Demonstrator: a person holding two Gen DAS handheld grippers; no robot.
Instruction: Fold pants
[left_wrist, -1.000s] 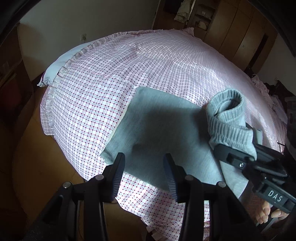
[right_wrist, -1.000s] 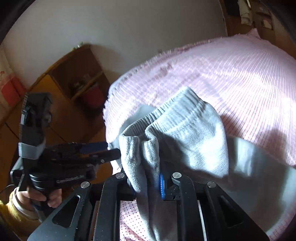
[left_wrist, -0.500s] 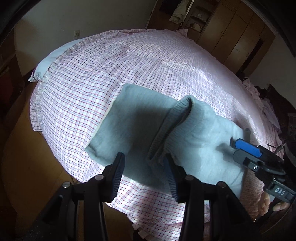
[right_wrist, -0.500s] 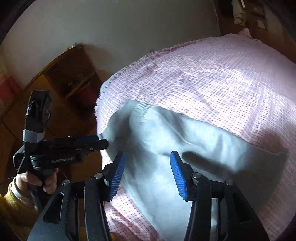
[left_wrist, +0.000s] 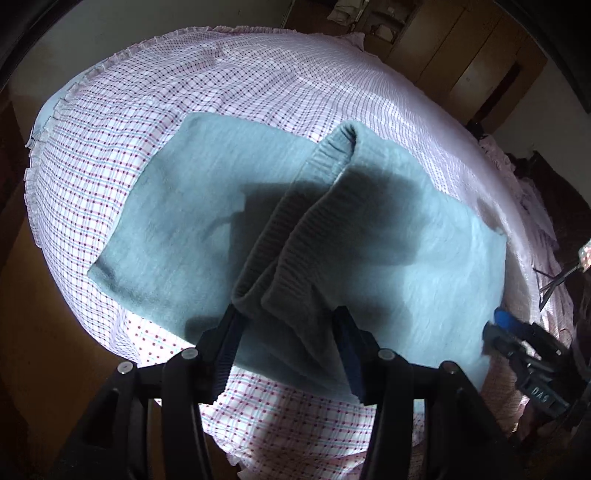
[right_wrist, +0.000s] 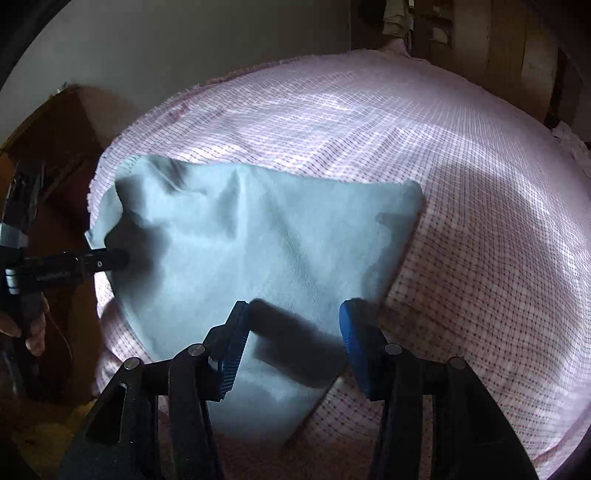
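Grey sweatpants (left_wrist: 192, 206) lie folded on the checked bedsheet (left_wrist: 258, 85). Their ribbed waistband (left_wrist: 291, 236) runs down the middle of the left wrist view, folded over onto the lower layer. My left gripper (left_wrist: 284, 350) is open with the near end of the waistband between its jaws. My right gripper (right_wrist: 291, 339) is open and empty just above the near edge of the pants (right_wrist: 266, 251). It shows in the left wrist view (left_wrist: 517, 339) at the pants' right edge. The left gripper shows in the right wrist view (right_wrist: 107, 258) at the pants' left end.
The bed's near edge with its frilled hem (left_wrist: 48, 122) drops to a wooden floor (left_wrist: 40, 332). Wooden wardrobes (left_wrist: 480, 62) stand beyond the bed. A wooden side cabinet (right_wrist: 55, 125) is at the bed's left.
My right gripper let go of the waistband end it had carried over, opened, and drew back to the pants' edge. My left gripper moved in so the waistband sits between its jaws.
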